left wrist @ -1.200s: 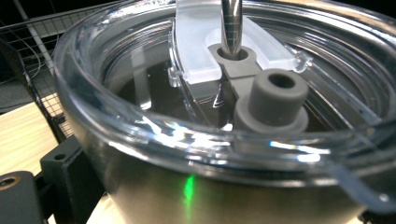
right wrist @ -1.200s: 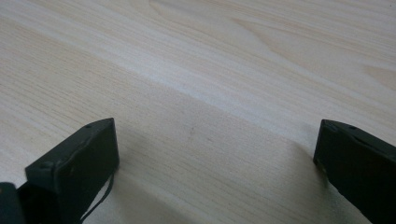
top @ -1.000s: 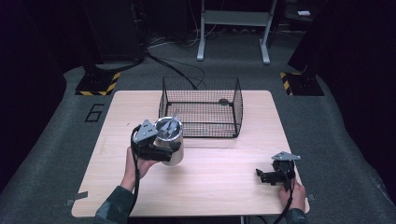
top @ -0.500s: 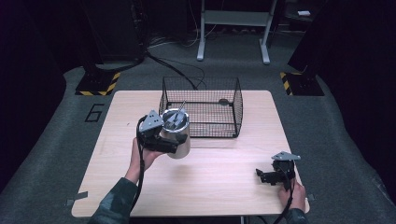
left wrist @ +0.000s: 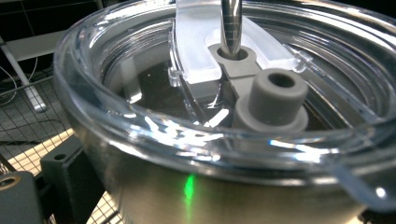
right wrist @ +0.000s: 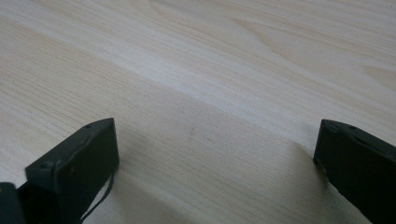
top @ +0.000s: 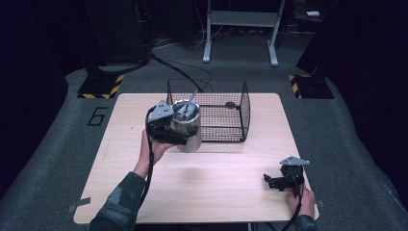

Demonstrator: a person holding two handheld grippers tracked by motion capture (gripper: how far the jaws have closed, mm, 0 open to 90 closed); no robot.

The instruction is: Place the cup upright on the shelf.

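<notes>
Brushed steel tumbler [top: 188, 131], glossy clear plastic lid [left wrist: 140, 116]; matt pale wood table [top: 231, 183]; black wire basket [top: 226, 108]

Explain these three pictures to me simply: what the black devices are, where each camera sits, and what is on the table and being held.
A person holds a two-jaw hand tool in each hand. The high view looks down on the pale wooden table. The left gripper holds a shiny steel tumbler with a clear plastic lid and metal straw beside the black wire basket. That gripper's own camera shows the lid close up. The right gripper rests near the table's front right corner; its own camera shows its jaws open over bare wood.
</notes>
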